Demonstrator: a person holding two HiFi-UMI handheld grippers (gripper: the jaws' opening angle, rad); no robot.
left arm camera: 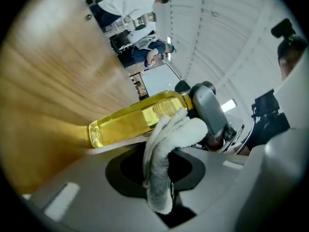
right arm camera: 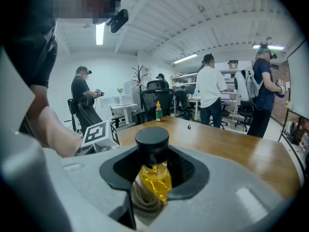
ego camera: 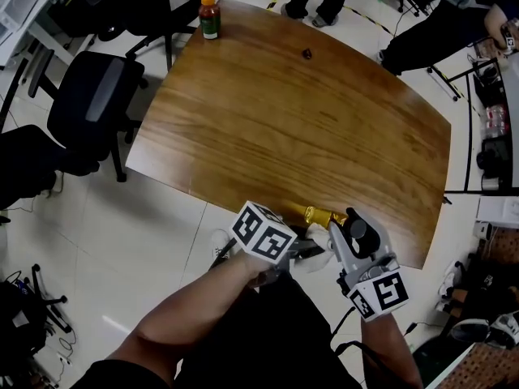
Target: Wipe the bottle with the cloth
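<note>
Crosswise: cloth [left arm camera: 166, 144] against bottle [left arm camera: 135, 120]

Nearest, the left gripper [left arm camera: 161, 178] was clamped on the white cloth, which lay across the yellow bottle, apparently touching it. Beyond, the right gripper [right arm camera: 154, 178] gripped that bottle lengthwise, cap [right arm camera: 152, 140] forward, at the near edge of the table [ego camera: 284, 120].

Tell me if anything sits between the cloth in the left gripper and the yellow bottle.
Nothing visible does. The left gripper is shut on the cloth, whose bunched end lies against the bottle near its neck. The right gripper holds that bottle just below its black cap.
</note>
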